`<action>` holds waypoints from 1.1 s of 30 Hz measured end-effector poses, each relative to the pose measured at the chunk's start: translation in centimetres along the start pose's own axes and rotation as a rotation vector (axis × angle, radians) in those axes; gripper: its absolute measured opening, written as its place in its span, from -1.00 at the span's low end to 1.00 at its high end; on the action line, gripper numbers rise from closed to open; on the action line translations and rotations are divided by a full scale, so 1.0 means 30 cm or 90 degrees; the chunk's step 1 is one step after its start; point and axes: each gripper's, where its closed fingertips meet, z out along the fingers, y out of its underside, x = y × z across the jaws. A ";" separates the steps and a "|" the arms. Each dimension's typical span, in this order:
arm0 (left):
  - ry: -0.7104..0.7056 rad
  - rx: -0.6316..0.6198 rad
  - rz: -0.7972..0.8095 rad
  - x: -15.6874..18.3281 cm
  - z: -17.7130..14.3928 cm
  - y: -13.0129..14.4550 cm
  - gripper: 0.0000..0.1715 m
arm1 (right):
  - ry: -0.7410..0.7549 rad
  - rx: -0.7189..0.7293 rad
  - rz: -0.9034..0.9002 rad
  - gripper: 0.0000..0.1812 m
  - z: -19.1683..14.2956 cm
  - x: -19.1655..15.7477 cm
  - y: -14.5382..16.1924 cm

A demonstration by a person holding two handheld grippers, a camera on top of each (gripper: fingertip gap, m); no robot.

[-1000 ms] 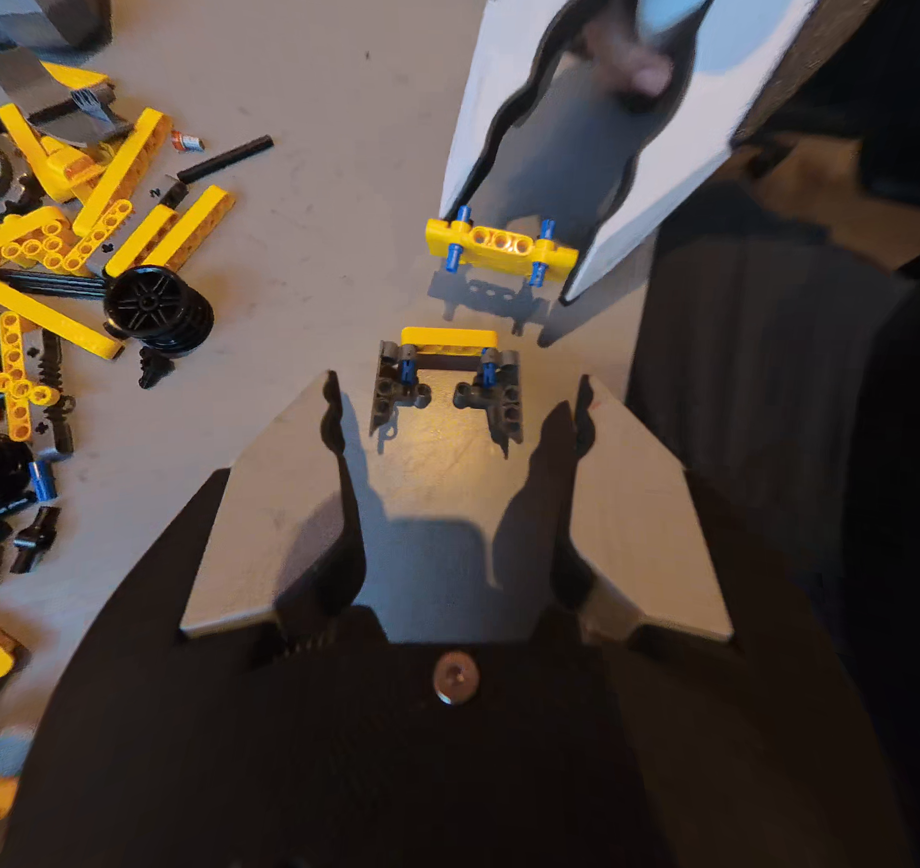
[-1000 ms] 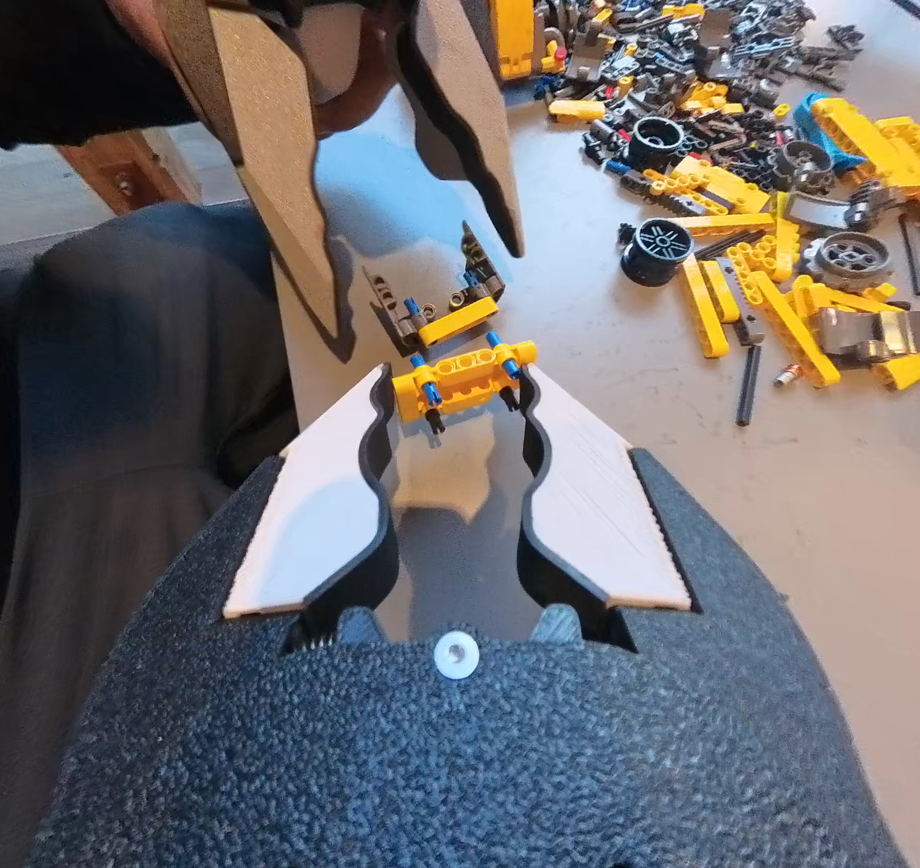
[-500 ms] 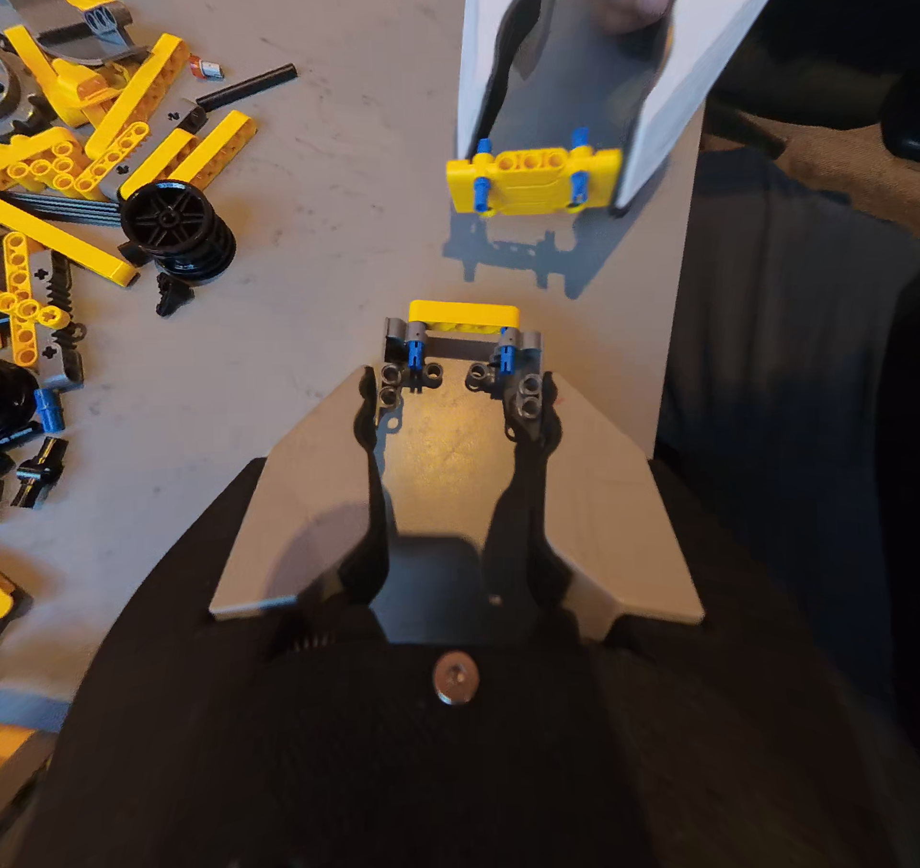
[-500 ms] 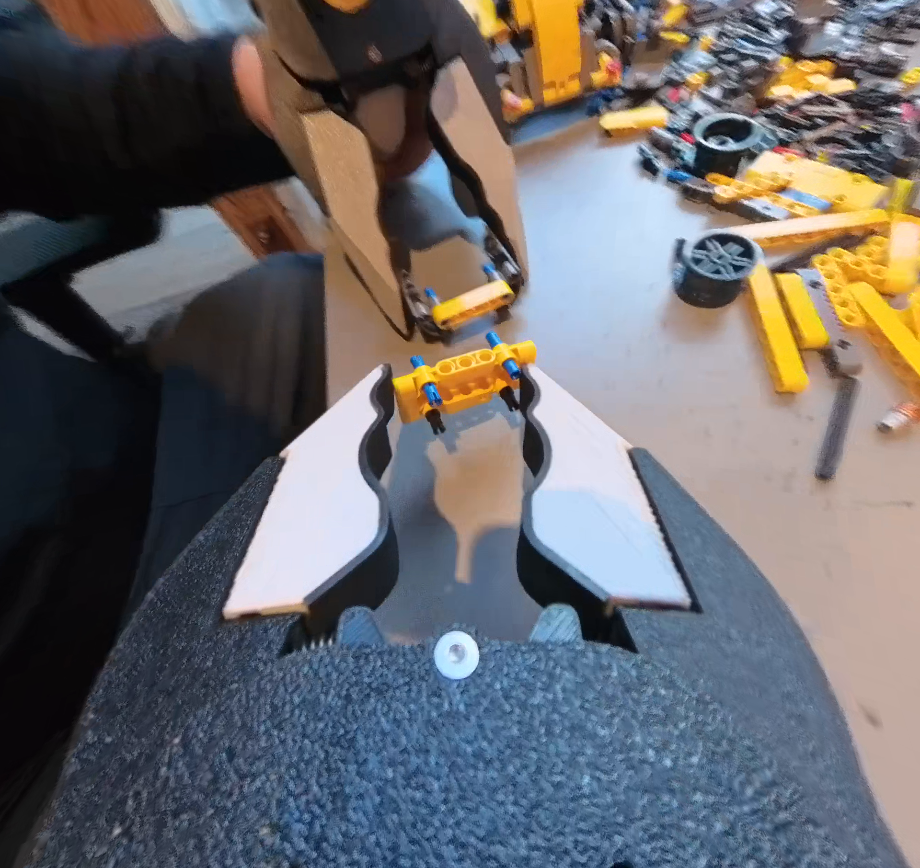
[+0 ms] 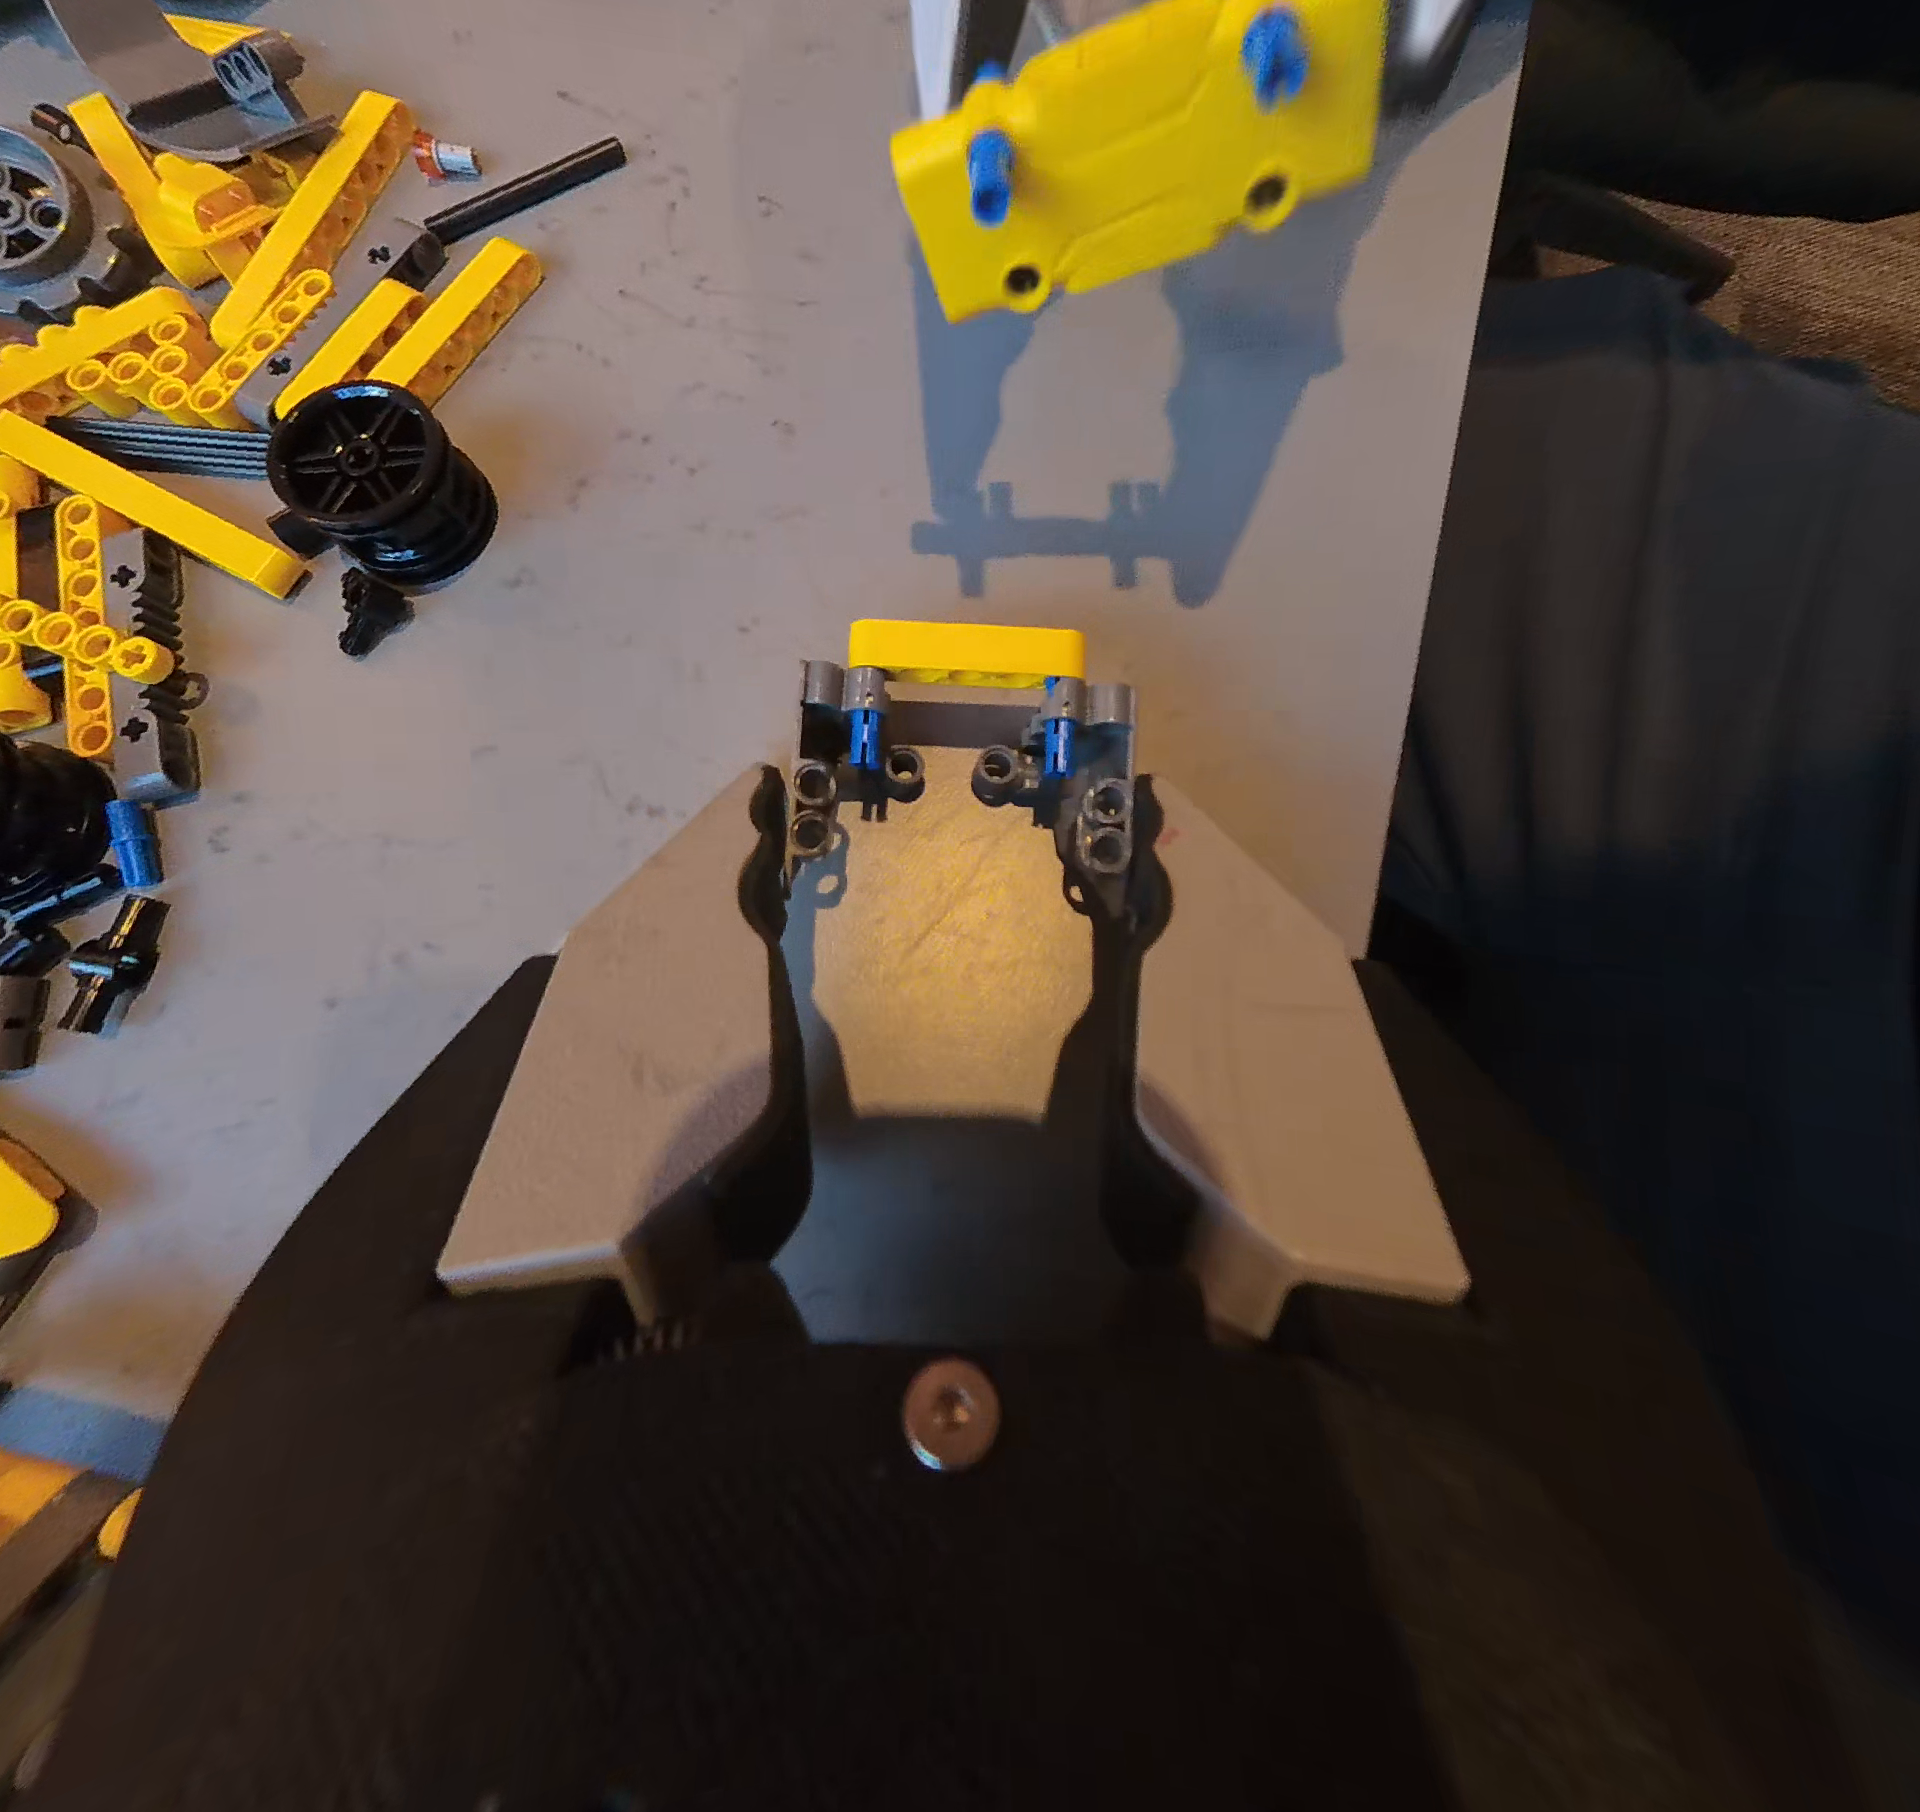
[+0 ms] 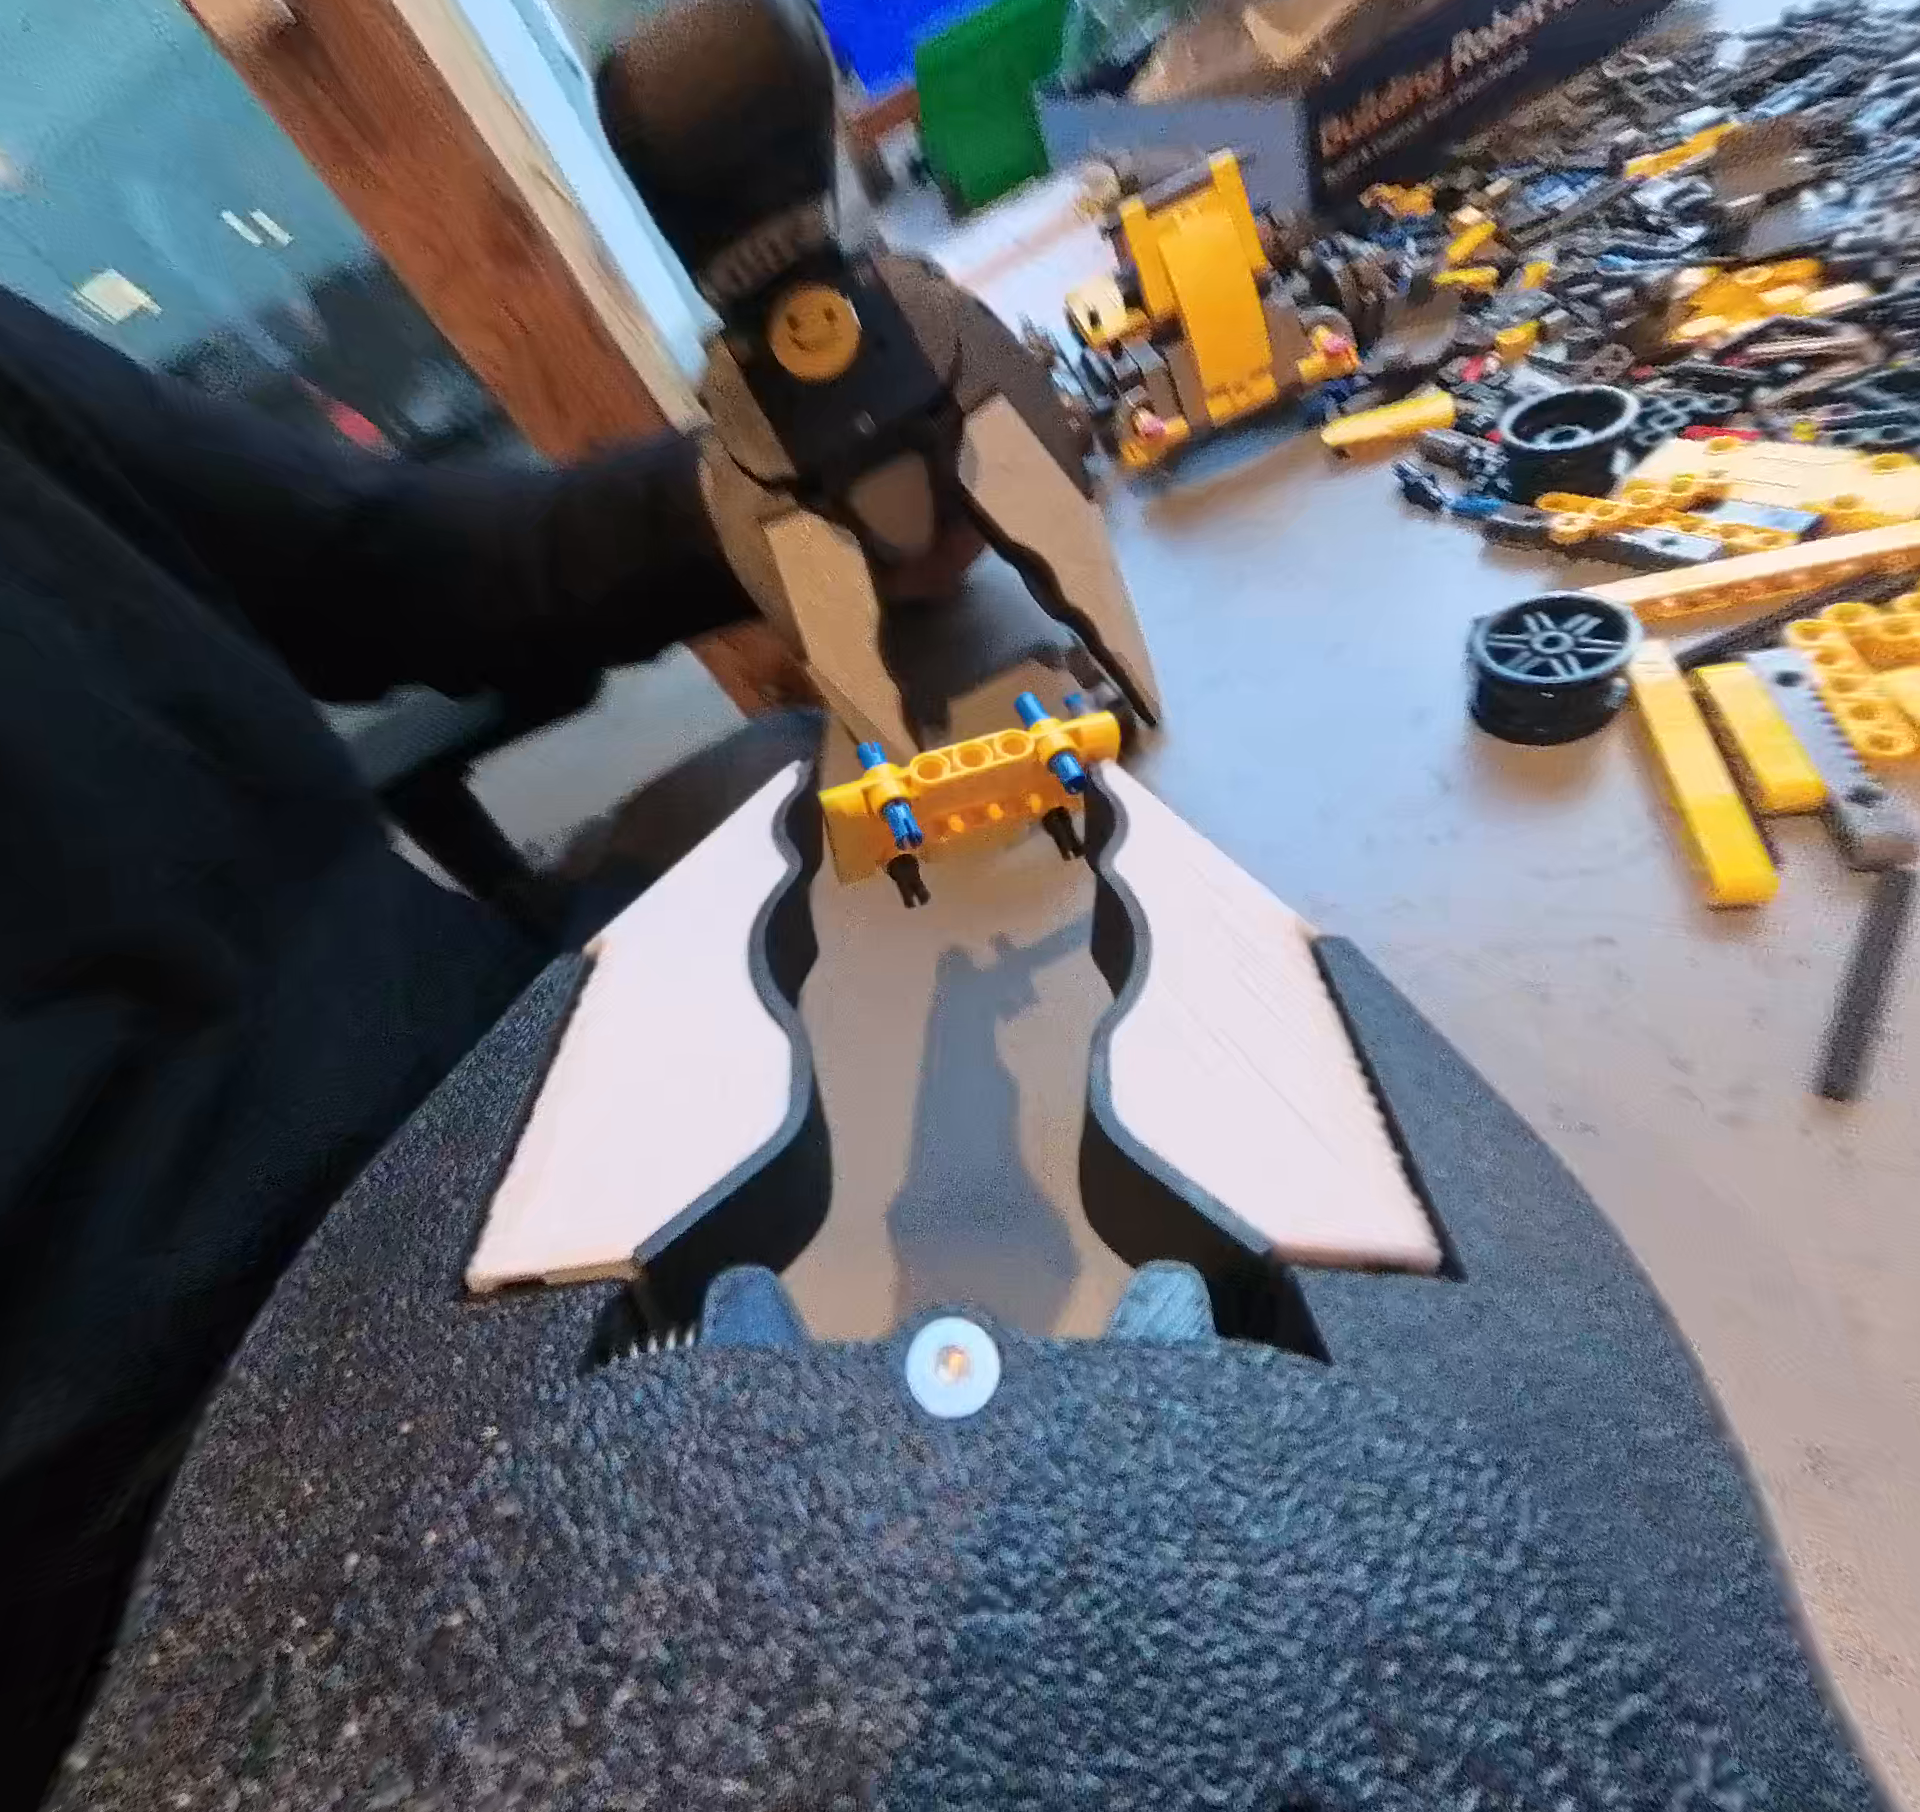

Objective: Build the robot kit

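Observation:
My left gripper (image 5: pixel 956 796) is shut on a small grey assembly (image 5: pixel 961 718) with two blue pins and a yellow beam across its far end. It holds the assembly low over the grey table (image 5: pixel 675 827), near the table's right edge. My right gripper (image 6: pixel 954 786) is shut on a yellow panel piece (image 6: pixel 966 812) with blue and black pins. In the left wrist view this piece (image 5: pixel 1132 131) hangs tilted and blurred above and beyond the assembly. In the right wrist view the left gripper's fingers (image 6: pixel 1049 515) point down just behind the yellow piece, which hides the assembly.
Loose yellow beams (image 5: pixel 312 235), a black wheel (image 5: pixel 379 479) and small black connectors lie left of the assembly. The right wrist view shows a large pile of parts (image 6: pixel 1662 256), a part-built yellow model (image 6: pixel 1195 308), a dark box and a person's dark sleeve (image 6: pixel 364 557). The table edge (image 5: pixel 1444 515) borders dark clothing. My right fingertips sit around 9 centimetres from my left ones. About 9 centimetres separates my left fingertips from the black wheel (image 5: pixel 379 479). My right wrist view (image 6: pixel 1515 643) looks at it from another angle.
My left gripper moved forward and closed on the grey assembly, and has held it steady since. My right gripper lifted the yellow piece higher and tilted it.

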 end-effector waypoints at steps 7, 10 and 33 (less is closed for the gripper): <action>0.128 0.073 -0.077 0.029 -0.074 -0.018 -0.27 | 0.117 -0.074 -0.145 -0.44 0.053 0.033 0.034; 0.205 0.208 -0.080 0.059 -0.159 -0.096 -0.27 | 0.097 -0.033 -0.260 -0.44 0.070 -0.039 0.002; 0.761 0.279 -0.431 0.207 -0.276 -0.213 -0.26 | 0.458 -0.130 -0.953 -0.45 0.074 -0.192 -0.067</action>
